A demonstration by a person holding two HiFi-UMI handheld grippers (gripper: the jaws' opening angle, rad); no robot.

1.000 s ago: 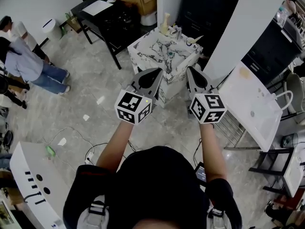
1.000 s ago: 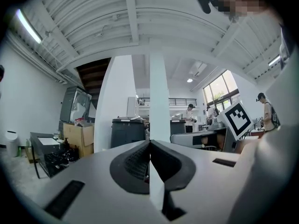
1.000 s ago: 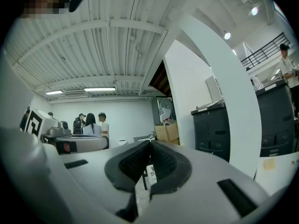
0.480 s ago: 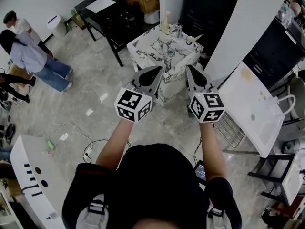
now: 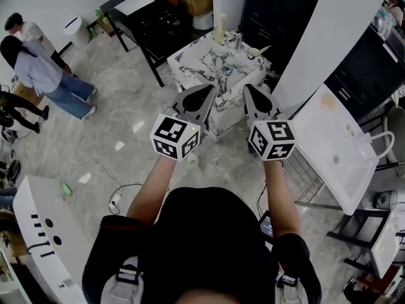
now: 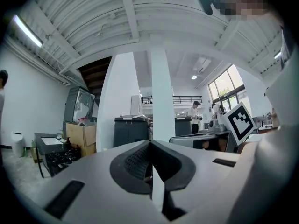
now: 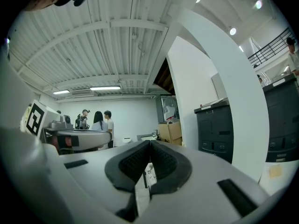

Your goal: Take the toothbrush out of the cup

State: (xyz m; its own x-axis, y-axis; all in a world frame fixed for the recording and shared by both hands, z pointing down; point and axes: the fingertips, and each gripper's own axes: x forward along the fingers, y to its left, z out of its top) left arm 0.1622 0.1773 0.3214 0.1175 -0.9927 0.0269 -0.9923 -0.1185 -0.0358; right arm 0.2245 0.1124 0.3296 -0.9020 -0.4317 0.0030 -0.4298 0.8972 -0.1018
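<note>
A small marble-patterned table (image 5: 202,73) stands ahead on the floor. At its far edge are a white cup (image 5: 254,53) with a pale stick leaning out of it, a metal cup (image 5: 237,42) and a cream upright object (image 5: 220,30); which one holds the toothbrush I cannot tell. My left gripper (image 5: 206,94) and right gripper (image 5: 247,92) are held level side by side, short of the table's near edge. Both are shut with nothing between the pads, as the left gripper (image 6: 150,143) and the right gripper (image 7: 149,143) show in their own views.
A black desk (image 5: 149,24) stands to the left behind the marble table. A white pillar (image 5: 329,37) and a white sink unit (image 5: 342,138) are to the right. People (image 5: 38,75) stand at far left. Cables (image 5: 107,189) lie on the floor beside a white cabinet (image 5: 44,233).
Both grippers have edged forward toward the marble table, jaws still shut. The people at the left have shifted a little.
</note>
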